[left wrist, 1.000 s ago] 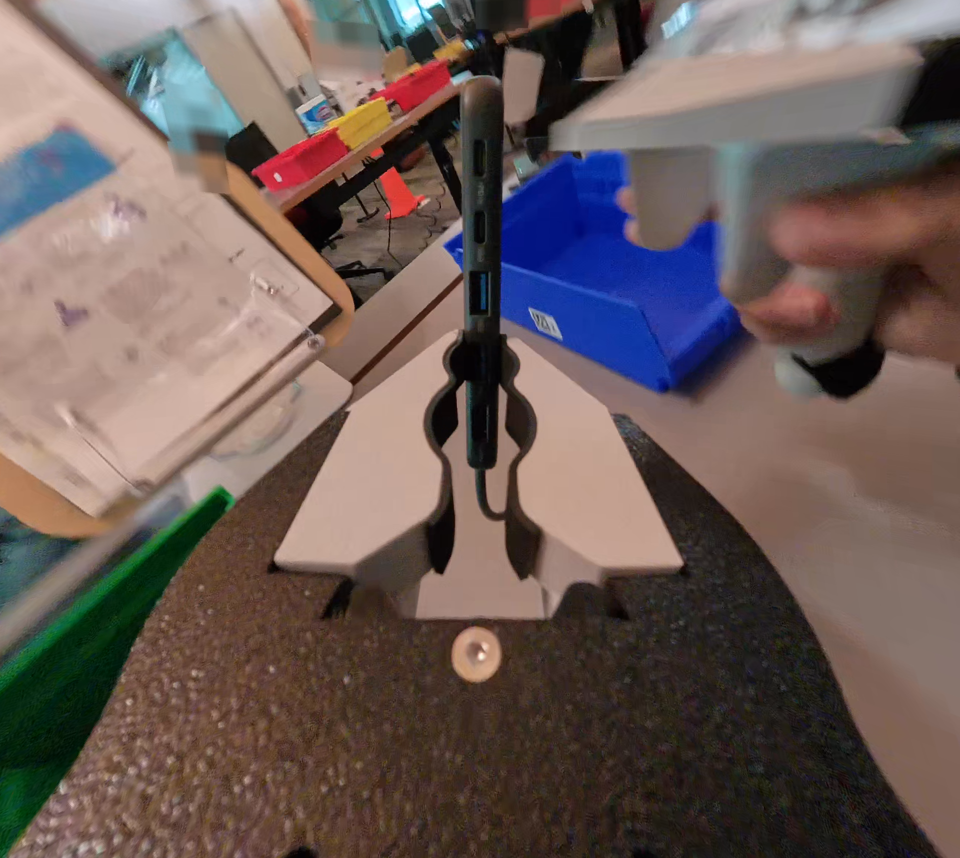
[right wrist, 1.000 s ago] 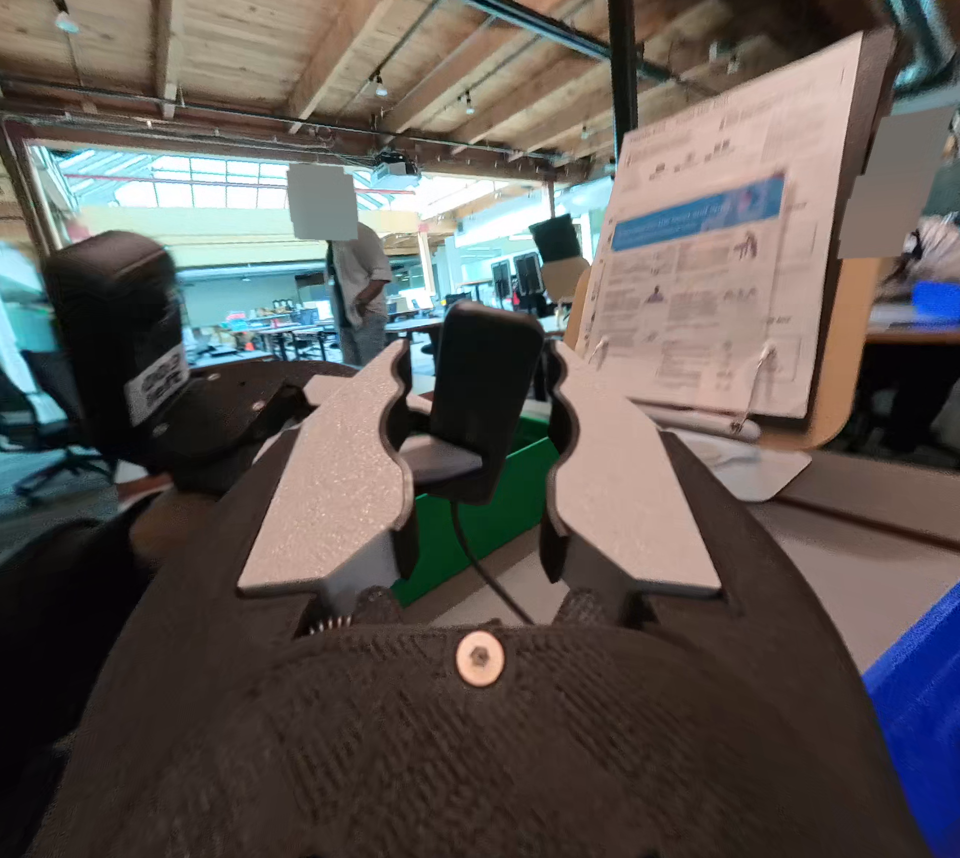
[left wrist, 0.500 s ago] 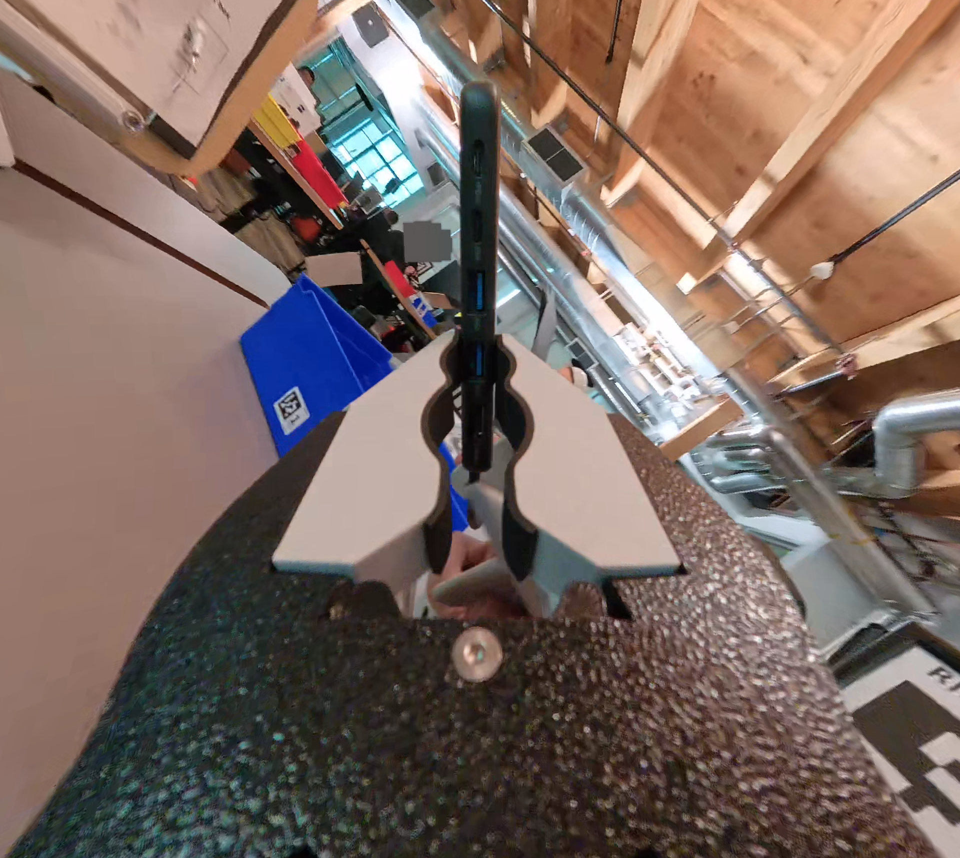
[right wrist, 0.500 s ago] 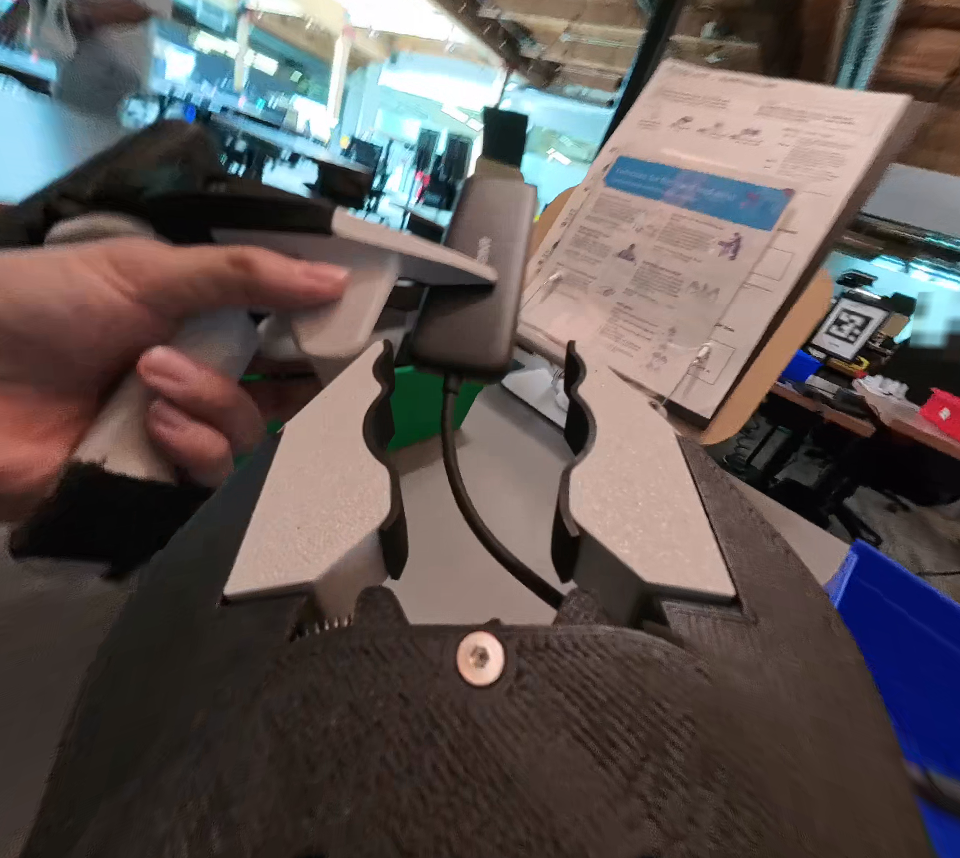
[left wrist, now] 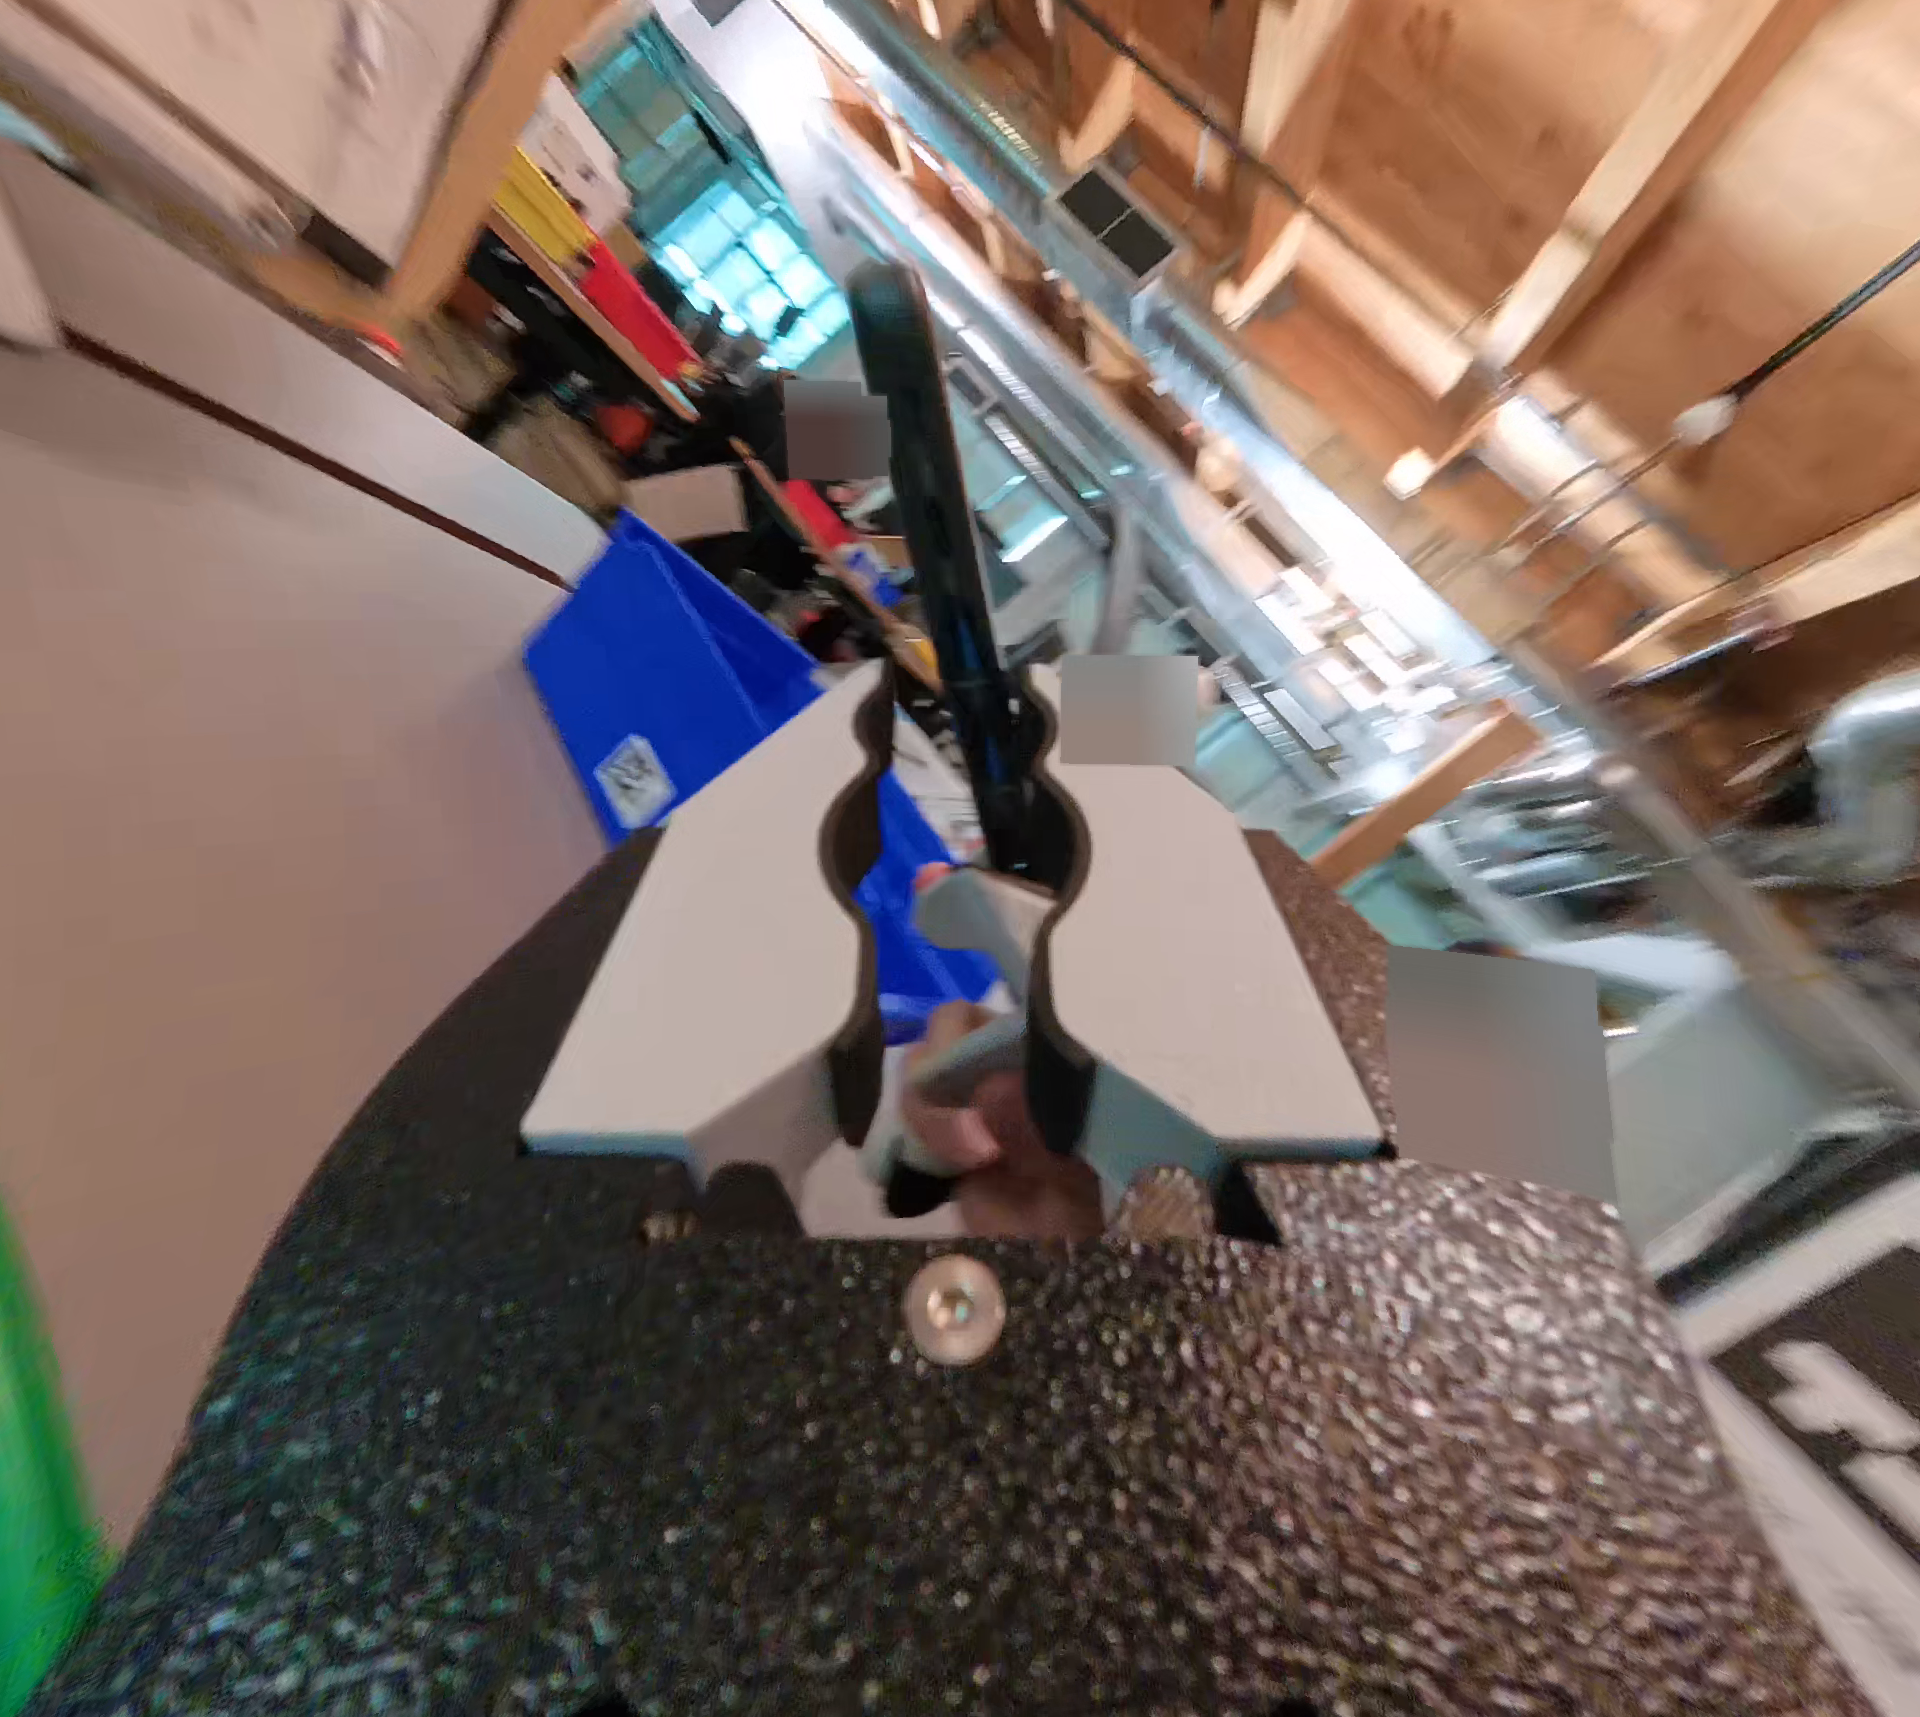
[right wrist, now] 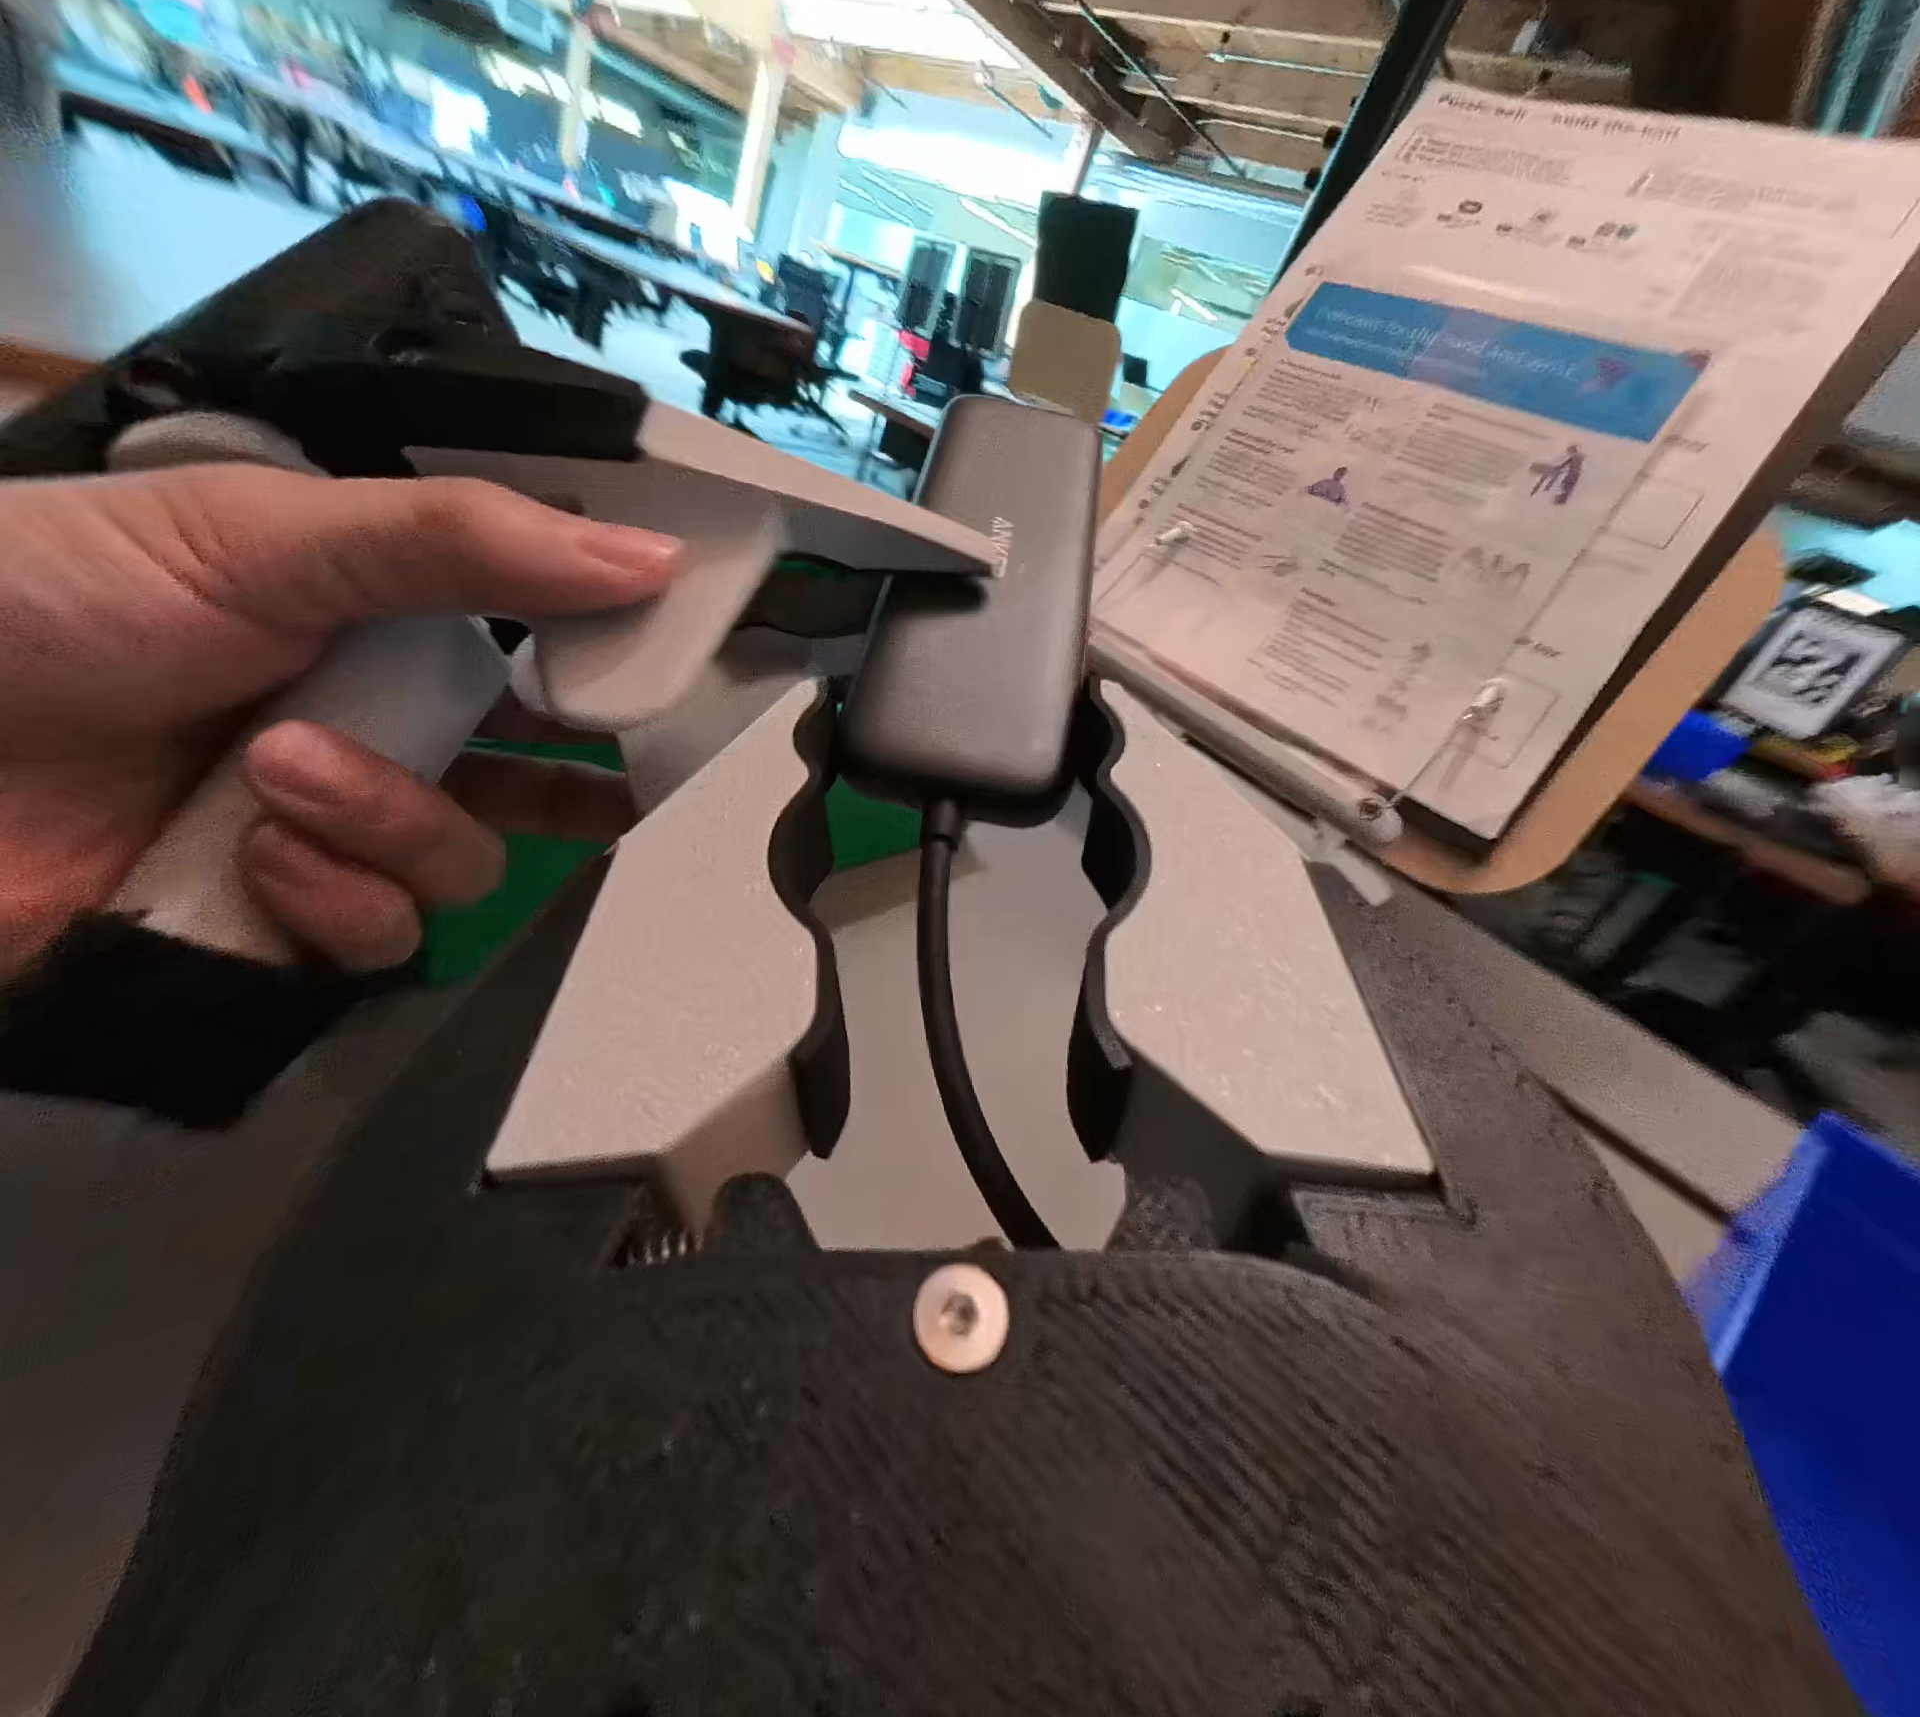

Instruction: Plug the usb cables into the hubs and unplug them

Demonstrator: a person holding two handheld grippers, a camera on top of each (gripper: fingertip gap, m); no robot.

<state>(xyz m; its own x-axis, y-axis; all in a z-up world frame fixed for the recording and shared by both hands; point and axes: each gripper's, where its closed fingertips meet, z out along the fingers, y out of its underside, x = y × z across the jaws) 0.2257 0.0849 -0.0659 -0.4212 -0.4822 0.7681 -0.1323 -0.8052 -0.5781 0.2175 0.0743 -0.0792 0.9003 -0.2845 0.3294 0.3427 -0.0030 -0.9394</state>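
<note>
The dark grey hub (right wrist: 987,587) is off the table and in the air, caught between 2 grippers. The right gripper (right wrist: 961,722) has its fingertips pressed against both side edges of the hub's lower end, so it reads as closed on the hub. The hub's own black lead (right wrist: 940,940) hangs from that end down through the gap between the fingers. The left gripper (left wrist: 961,711), carried by a hand (right wrist: 260,680) to the left of the hub, reaches in from that side. Its jaws stand wider than the hub is thick, and the hub (left wrist: 920,472) leans tilted against only 1 of them, so this gripper looks open and not clamping. I read this as a handover of the hub from left to right. The port edge of the hub is blurred in the left wrist view. As far as it shows, no USB plug sits in it, and no loose USB cable appears in either view. The task therefore seems to be at an early or in-between stage. The hub is held, but no plugging step is under way, and the cable has yet to be fetched, seated in a port and pulled out again. Whether other hubs have been handled cannot be told. To the right of the hub stands a printed sheet on a board (right wrist: 1455,472), and a blue bin (left wrist: 665,680) lies beyond the hub on the table.
</note>
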